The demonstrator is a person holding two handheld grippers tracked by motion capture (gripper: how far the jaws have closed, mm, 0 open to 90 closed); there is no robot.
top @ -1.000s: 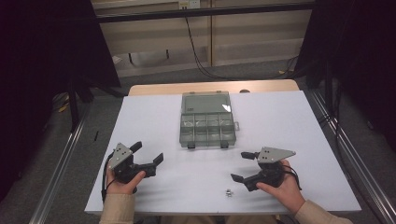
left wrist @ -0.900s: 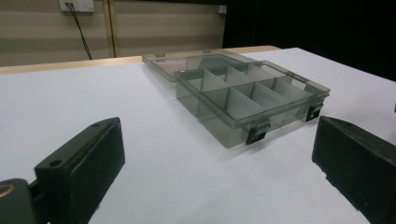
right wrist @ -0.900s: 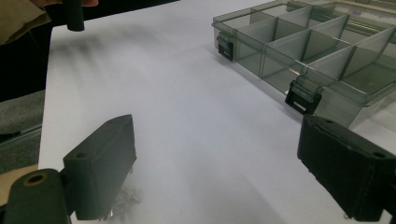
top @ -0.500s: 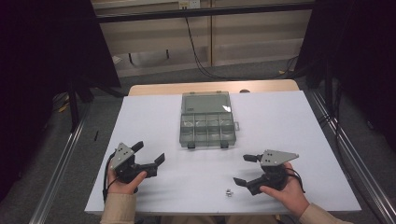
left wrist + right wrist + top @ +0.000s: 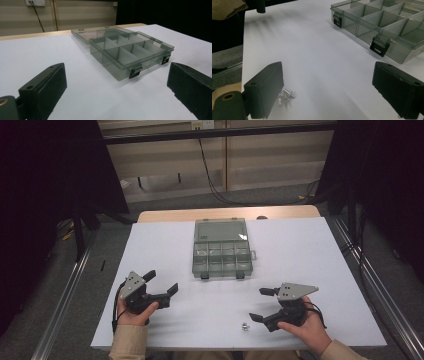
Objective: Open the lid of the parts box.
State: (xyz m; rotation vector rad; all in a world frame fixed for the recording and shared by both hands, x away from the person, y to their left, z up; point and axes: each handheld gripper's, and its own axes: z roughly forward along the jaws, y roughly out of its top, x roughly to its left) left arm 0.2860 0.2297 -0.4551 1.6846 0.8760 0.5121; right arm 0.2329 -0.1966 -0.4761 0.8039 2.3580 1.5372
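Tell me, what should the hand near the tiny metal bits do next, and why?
Probably swing the right gripper a little toward the small screws and lower it over them. Its jaws stand wide open with nothing between, the screws lie just beside one jaw, and the open box waits beyond.

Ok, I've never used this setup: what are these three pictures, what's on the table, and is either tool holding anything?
No robot arm here: a person holds a two-jaw tool in each hand. The high view looks down on the white table. The left gripper and right gripper are both open and hold nothing. The other two pictures come from cameras riding on those grippers, looking out between their black jaws. Mid-table lies a clear compartment box, lid folded back; its visible compartments look empty. A small cluster of metal screws lies on the near part of the table, just by the right gripper's jaw.
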